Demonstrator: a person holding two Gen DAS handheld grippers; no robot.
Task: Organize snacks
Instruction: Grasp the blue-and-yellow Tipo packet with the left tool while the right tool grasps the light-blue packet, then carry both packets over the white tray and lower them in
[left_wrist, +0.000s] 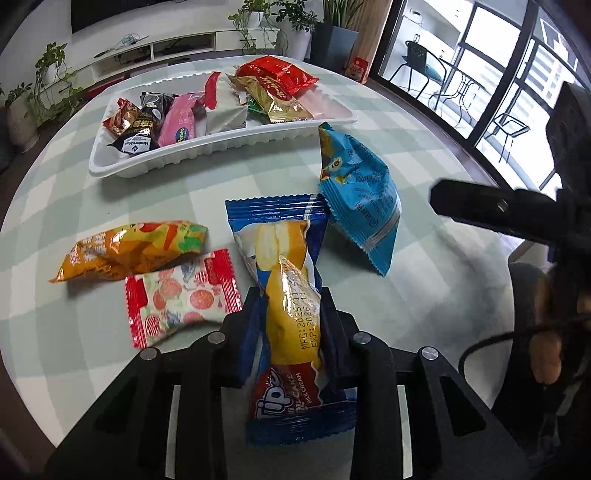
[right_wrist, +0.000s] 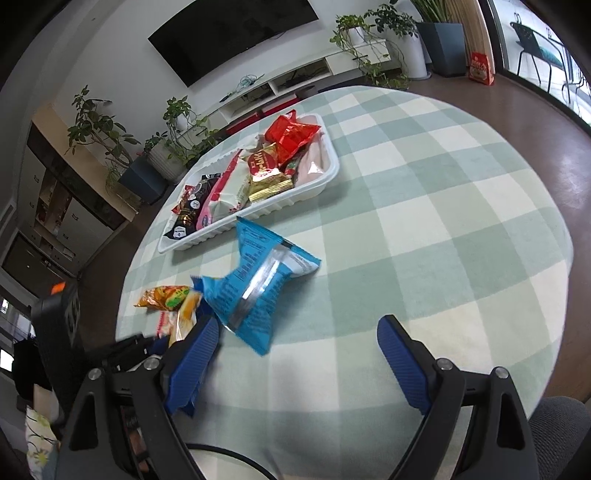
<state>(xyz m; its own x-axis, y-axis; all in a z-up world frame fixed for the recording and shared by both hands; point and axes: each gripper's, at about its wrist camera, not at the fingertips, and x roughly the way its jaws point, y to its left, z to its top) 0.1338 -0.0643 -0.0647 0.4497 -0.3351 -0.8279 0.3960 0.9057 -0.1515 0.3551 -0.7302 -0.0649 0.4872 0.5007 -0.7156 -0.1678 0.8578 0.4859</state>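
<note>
Both wrist fisheyes tilt down, close over table (left_wrist: 424, 295); share tray (left_wrist: 221, 155), blue packet (right_wrist: 258, 295).

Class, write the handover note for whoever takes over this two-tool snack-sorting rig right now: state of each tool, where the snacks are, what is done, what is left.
Left tool: shut on the blue cake packet, which still touches the table.
Right tool: open, holding nothing, just short of the light-blue packet.
Done: several snacks already lie in the white tray.
Left on the table: the cake packet, the light-blue packet, the orange packet and the red-edged packet.
Next, probably: carry the cake packet to the tray, then the other three.
</note>
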